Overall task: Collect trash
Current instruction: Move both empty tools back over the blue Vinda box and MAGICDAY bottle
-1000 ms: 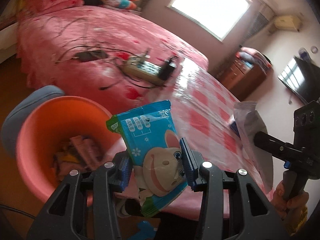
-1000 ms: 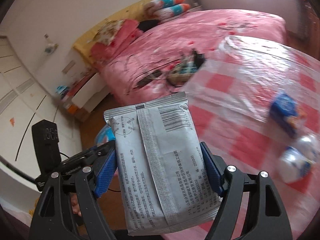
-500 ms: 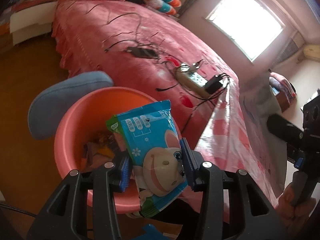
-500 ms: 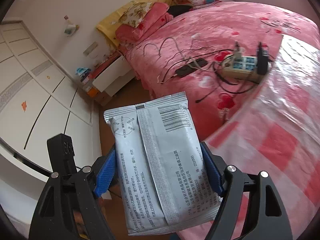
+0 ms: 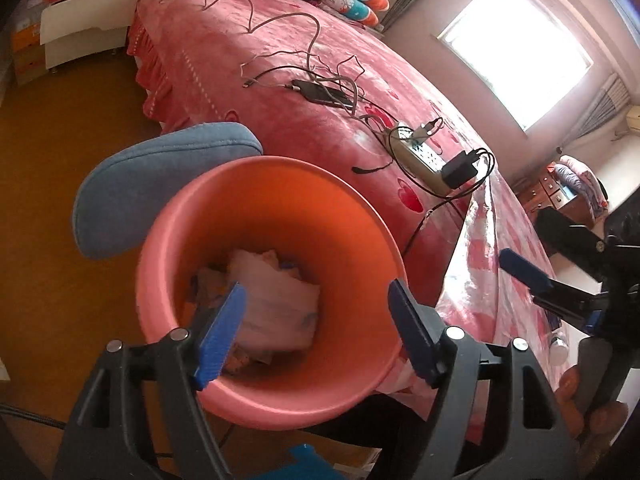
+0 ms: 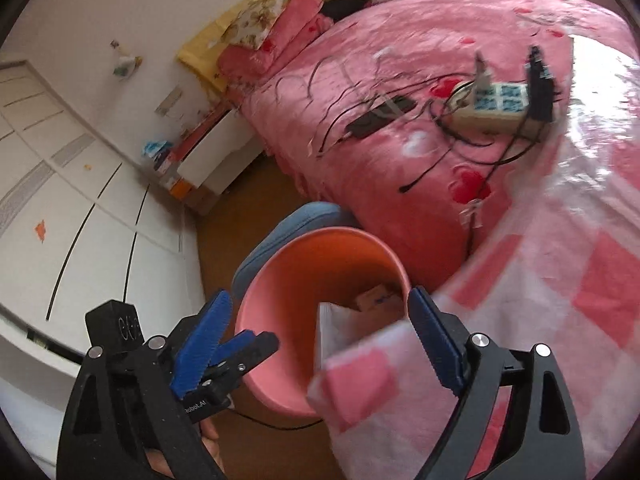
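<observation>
The left gripper [image 5: 314,312] hangs over the round pink plastic bin [image 5: 276,200], and its blue-padded jaws are opening wide with nothing between them. The right gripper [image 6: 318,336] is beside it, over the edge of the same bin; its jaws are also opening and they hold nothing. Inside the bin lies a pale, whitish wrapper [image 5: 276,304] on top of other crumpled trash [image 5: 208,280], and from the right wrist view a light-coloured packet [image 6: 340,328] stands upright against the inner wall. Which packet came from which gripper I cannot tell.

The bin stands on the brown floor [image 5: 60,240], just beside a pink checked plastic tablecloth [image 6: 560,280] that hangs down at its right side. Behind the bin, touching its rim in the view, is a blue padded cushion [image 5: 152,176].

Farther away is a bed with a pink flowered blanket [image 5: 248,40]. On it lie a beige power strip [image 5: 420,160] with a black charger [image 5: 460,168] plugged in, and several thin cables [image 5: 304,56]. At the far wall there is a bright window [image 5: 516,56].
</observation>
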